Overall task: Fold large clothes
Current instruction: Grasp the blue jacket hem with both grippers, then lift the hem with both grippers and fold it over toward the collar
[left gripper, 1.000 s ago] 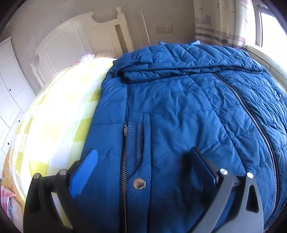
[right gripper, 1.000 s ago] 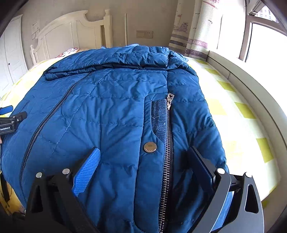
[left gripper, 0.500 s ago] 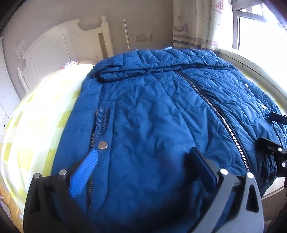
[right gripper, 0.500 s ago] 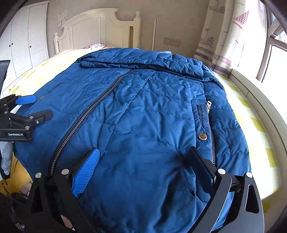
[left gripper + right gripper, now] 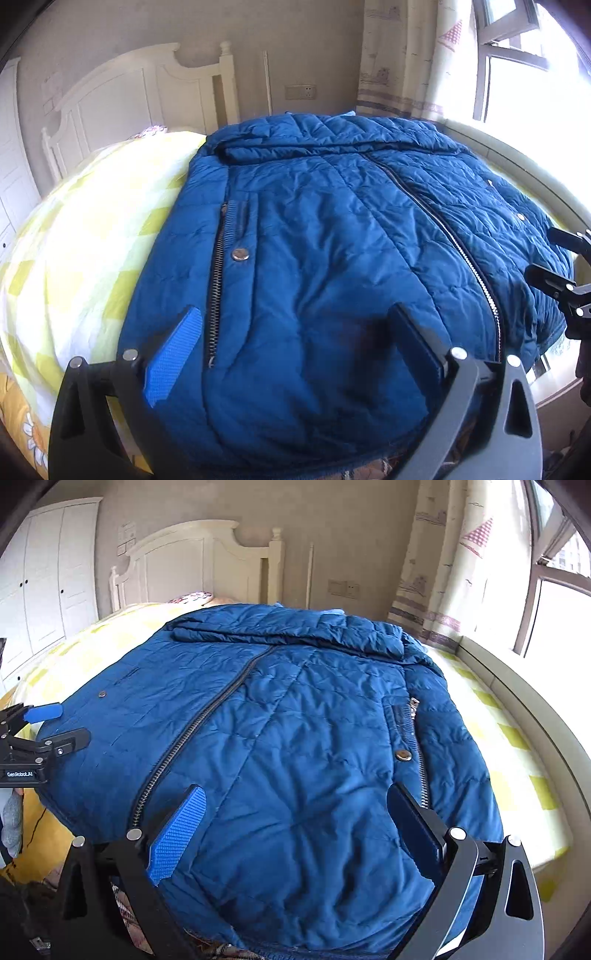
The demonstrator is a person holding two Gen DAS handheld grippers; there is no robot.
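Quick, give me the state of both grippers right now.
Left gripper: open, holding nothing, over the blue jacket.
Right gripper: open, holding nothing, over the same jacket.

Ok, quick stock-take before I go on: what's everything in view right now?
jacket: 1, blue quilted, zipped, flat on the bed, hem towards the cameras
bedspread: 1, yellow-white check, under the jacket
headboard: 1, white, far end of the bed
wardrobe: 1, white, far left
curtain: 1, pale patterned, by the window
wall socket: 1, on the far wall
left gripper: 1, black, open above the hem
right gripper: 1, black, open above the hem
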